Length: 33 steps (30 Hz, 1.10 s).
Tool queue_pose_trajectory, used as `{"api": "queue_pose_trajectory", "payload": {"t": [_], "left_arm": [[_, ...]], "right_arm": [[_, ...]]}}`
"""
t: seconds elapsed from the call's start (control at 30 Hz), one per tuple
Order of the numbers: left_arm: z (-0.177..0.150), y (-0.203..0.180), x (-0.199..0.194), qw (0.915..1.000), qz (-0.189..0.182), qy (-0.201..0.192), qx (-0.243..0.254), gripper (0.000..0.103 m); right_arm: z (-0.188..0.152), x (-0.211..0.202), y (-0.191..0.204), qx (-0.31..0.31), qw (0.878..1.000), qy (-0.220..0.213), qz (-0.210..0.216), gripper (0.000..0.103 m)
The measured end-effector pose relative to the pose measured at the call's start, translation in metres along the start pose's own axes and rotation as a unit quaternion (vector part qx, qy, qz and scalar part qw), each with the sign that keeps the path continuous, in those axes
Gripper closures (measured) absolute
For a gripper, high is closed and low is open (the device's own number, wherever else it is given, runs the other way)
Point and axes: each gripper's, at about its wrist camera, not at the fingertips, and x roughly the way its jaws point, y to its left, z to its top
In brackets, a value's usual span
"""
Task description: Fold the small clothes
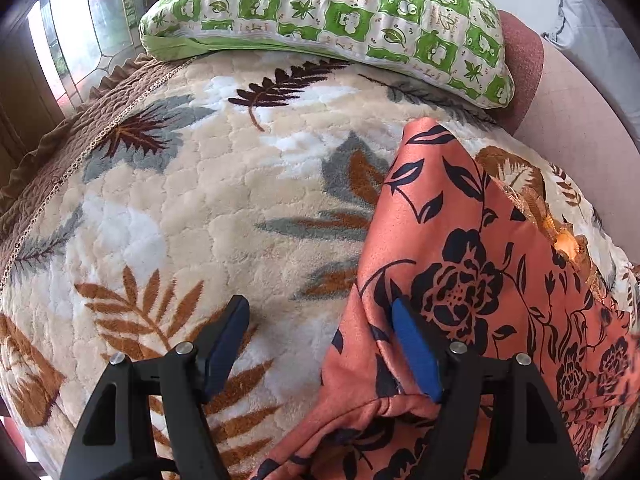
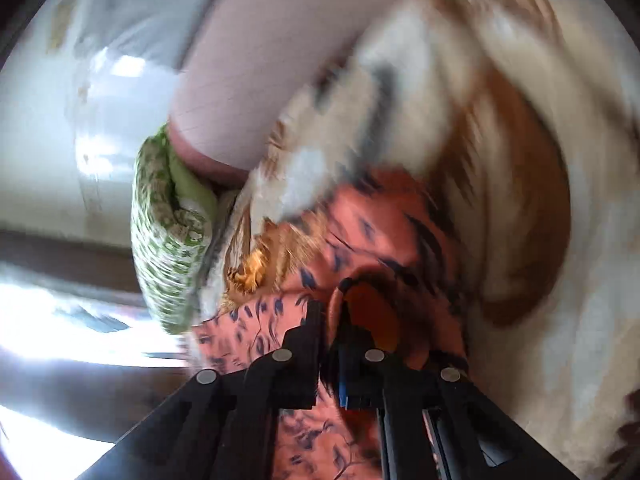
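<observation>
An orange garment with a black flower print point(image 1: 460, 264) lies on the leaf-patterned blanket point(image 1: 192, 208), on the right of the left wrist view. My left gripper point(image 1: 320, 324) is open; its right finger point(image 1: 412, 348) rests against the garment's edge, its left finger point(image 1: 228, 340) is over bare blanket. In the blurred right wrist view, my right gripper point(image 2: 330, 320) is shut on a fold of the orange garment point(image 2: 368, 240), which bunches around the fingers.
A green-and-white checked pillow point(image 1: 328, 12) lies at the far edge of the blanket; it also shows in the right wrist view point(image 2: 164, 240). A pink sheet point(image 1: 580, 128) lies at the right. A stained-glass window point(image 1: 92, 20) is at the far left.
</observation>
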Motion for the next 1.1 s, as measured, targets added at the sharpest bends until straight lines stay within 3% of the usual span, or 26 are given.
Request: {"api": "queue_pose_trajectory", "payload": {"t": [0.1,0.23,0.33,0.37,0.43,0.53,0.6,0.67,0.77,0.9,0.97,1.0,1.1], "left_arm": [[0.0,-0.001,0.001,1.0,0.004,-0.002,0.004,0.029],[0.0,-0.005,0.001,0.9999,0.013,-0.006,0.01,0.029],[0.001,-0.007,0.0,0.9997,0.016,-0.008,0.016,0.029],[0.001,-0.007,-0.001,0.9997,0.017,-0.007,0.016,0.029],[0.003,-0.005,-0.005,0.9997,0.017,-0.007,0.013,0.029],[0.006,-0.001,-0.021,0.9992,0.026,-0.03,0.004,0.029],[0.007,-0.001,-0.035,0.9984,0.014,-0.055,0.006,0.029],[0.005,-0.007,-0.044,0.9976,-0.018,-0.064,0.017,0.029],[-0.002,-0.022,-0.036,0.9968,-0.047,-0.042,0.048,0.029],[-0.012,-0.028,-0.004,0.9962,0.007,0.01,0.086,0.026],[-0.011,-0.018,-0.003,0.9973,-0.003,0.016,0.071,0.021],[-0.008,-0.013,-0.006,0.998,-0.003,0.016,0.061,0.021],[-0.002,-0.002,-0.015,0.999,0.021,-0.004,0.04,0.022]], "right_arm": [[0.006,-0.016,0.038,-0.08,0.995,-0.06,-0.016,0.099],[0.015,-0.001,0.049,-0.163,0.978,-0.088,-0.096,0.099],[0.025,0.034,0.008,-0.132,0.974,-0.047,-0.178,0.094],[0.026,0.039,-0.006,-0.101,0.978,-0.028,-0.181,0.094],[0.021,0.019,-0.02,-0.054,0.987,-0.049,-0.145,0.094],[0.011,-0.022,-0.01,-0.058,0.978,-0.115,-0.165,0.094],[-0.001,-0.037,0.007,-0.09,0.978,-0.132,-0.135,0.094],[-0.012,-0.029,0.028,-0.129,0.982,-0.086,-0.109,0.094],[-0.035,0.005,0.052,-0.17,0.98,-0.025,-0.103,0.094],[-0.057,0.051,0.05,-0.189,0.97,0.027,-0.148,0.094],[-0.066,0.07,0.035,-0.187,0.965,0.063,-0.175,0.095],[-0.07,0.063,0.031,-0.188,0.968,0.044,-0.16,0.095],[-0.071,0.053,0.029,-0.183,0.967,0.06,-0.165,0.096]]}}
